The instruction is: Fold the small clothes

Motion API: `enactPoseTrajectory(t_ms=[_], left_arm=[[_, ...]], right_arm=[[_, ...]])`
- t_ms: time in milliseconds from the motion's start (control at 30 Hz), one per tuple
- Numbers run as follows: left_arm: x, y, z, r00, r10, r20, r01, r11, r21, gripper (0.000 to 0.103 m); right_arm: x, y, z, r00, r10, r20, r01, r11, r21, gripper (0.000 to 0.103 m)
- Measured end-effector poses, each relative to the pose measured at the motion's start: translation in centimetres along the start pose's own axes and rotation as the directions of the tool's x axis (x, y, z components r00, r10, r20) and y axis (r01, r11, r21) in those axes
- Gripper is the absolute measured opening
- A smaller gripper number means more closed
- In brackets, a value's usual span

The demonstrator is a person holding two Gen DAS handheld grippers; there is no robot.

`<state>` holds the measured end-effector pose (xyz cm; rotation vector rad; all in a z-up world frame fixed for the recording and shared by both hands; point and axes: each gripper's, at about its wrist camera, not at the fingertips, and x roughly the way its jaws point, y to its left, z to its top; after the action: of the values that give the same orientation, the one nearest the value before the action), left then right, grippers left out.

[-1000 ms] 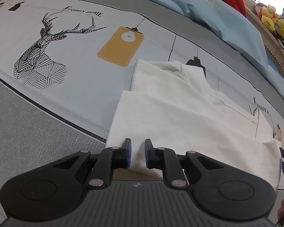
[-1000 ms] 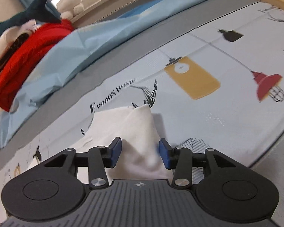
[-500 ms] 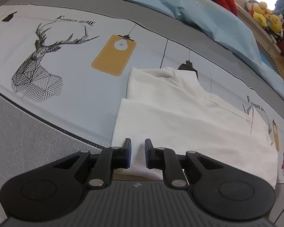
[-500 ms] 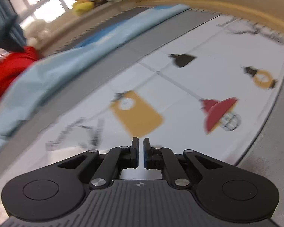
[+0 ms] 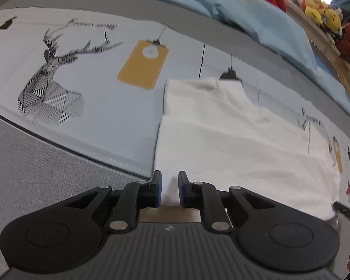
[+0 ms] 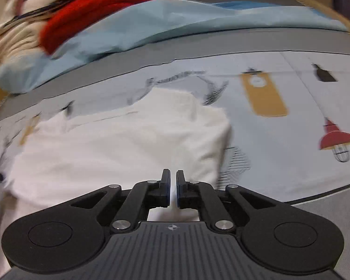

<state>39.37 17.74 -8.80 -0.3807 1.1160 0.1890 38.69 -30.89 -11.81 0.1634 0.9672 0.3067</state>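
Observation:
A white garment (image 5: pixel 233 140) lies flat and partly folded on the printed bedsheet (image 5: pixel 105 107). My left gripper (image 5: pixel 169 192) sits at its near left edge, jaws narrowly apart with white cloth between the blue pads. In the right wrist view the garment (image 6: pixel 119 144) fills the lower left. My right gripper (image 6: pixel 173 187) is over its near right part, jaws almost together; whether cloth is pinched between them is not clear.
A light blue duvet (image 6: pixel 165 21) and a red knit (image 6: pixel 93 7) lie along the far side of the bed. Plush toys (image 5: pixel 319 11) sit on a shelf at the far right. A grey border (image 5: pixel 35 168) runs along the sheet's near edge.
My right gripper shut from wide open, swung away to the right, then came back over the garment's right part. My left gripper stayed at the near left edge.

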Motion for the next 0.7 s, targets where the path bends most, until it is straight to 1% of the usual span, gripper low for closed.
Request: enactPoseTrajectory(t_ms=[33, 67, 100, 200, 233, 300, 367, 400, 433, 467, 500, 533, 567, 633, 700], left_arm=[[0.6, 0.2, -0.2, 1.0, 0.008, -0.022, -0.008, 1.0, 0.009, 0.016], [1.4, 0.6, -0.5, 0.998, 0.024, -0.054, -0.023, 0.999, 0.023, 0.017], [1.9, 1.0, -0.8, 0.997, 0.022, -0.078, -0.02, 0.999, 0.027, 0.022], [1.5, 1.5, -0.9, 0.998, -0.01, -0.059, 0.011, 1.0, 0.02, 0.022], [1.5, 1.5, -1.0, 0.999, -0.014, -0.047, 0.016, 0.999, 0.034, 0.022], [1.8, 1.7, -1.5, 0.998, -0.02, -0.051, 0.022, 0.998, 0.051, 0.023], [1.2, 1.6, -1.6, 0.999, -0.018, -0.046, 0.02, 0.999, 0.049, 0.023], [0.3, 1.5, -1.5, 0.999, -0.015, -0.034, 0.016, 0.999, 0.044, 0.022], [-1.0, 1.3, -1.6, 1.0, -0.024, -0.004, 0.024, 0.999, 0.044, 0.022], [-2.6, 0.9, -1.7, 0.998, -0.047, 0.035, 0.046, 0.998, 0.053, 0.022], [-4.2, 0.6, -1.7, 0.995, -0.075, 0.063, 0.07, 0.995, 0.068, 0.023], [-5.8, 0.2, -1.9, 0.991, -0.101, 0.085, 0.094, 0.992, 0.088, 0.024], [-7.1, -0.1, -2.2, 0.989, -0.112, 0.097, 0.102, 0.99, 0.101, 0.024], [-9.9, -0.8, -3.0, 0.988, -0.103, 0.116, 0.088, 0.988, 0.127, 0.024], [-12.6, -1.1, -4.4, 0.985, -0.111, 0.133, 0.088, 0.982, 0.166, 0.024]], right_arm=[[0.6, 0.0, -0.6, 0.998, -0.031, -0.057, 0.03, 0.999, -0.027, 0.003], [0.9, -0.2, -1.1, 0.994, -0.069, -0.091, 0.065, 0.997, -0.048, 0.0], [0.7, -0.4, -1.3, 0.995, -0.061, -0.083, 0.058, 0.998, -0.037, 0.0], [0.0, -1.2, -1.2, 0.998, -0.026, -0.056, 0.028, 0.999, 0.028, 0.0], [0.6, -1.7, -1.5, 0.998, -0.02, -0.065, 0.023, 0.999, 0.046, 0.0], [0.9, -2.3, -2.1, 0.997, -0.011, -0.074, 0.017, 0.997, 0.081, 0.0], [0.2, -1.7, -1.8, 0.995, -0.043, -0.087, 0.051, 0.995, 0.091, 0.0], [-0.4, -1.0, -1.6, 0.994, -0.072, -0.086, 0.08, 0.994, 0.081, 0.0], [-1.4, -0.3, -1.5, 0.991, -0.112, -0.079, 0.118, 0.991, 0.063, 0.003], [-2.5, 0.3, -1.3, 0.986, -0.155, -0.065, 0.158, 0.986, 0.046, 0.005], [-3.4, 0.6, -1.2, 0.983, -0.179, -0.045, 0.181, 0.983, 0.045, 0.005], [-4.8, 0.8, -1.2, 0.982, -0.187, -0.023, 0.188, 0.98, 0.064, 0.005], [-6.3, 0.9, -1.1, 0.983, -0.183, -0.006, 0.183, 0.979, 0.091, 0.005], [-9.7, 1.3, -1.3, 0.986, -0.16, 0.038, 0.154, 0.98, 0.13, 0.005], [-13.0, 2.1, -1.9, 0.986, -0.143, 0.083, 0.131, 0.982, 0.133, 0.005]])
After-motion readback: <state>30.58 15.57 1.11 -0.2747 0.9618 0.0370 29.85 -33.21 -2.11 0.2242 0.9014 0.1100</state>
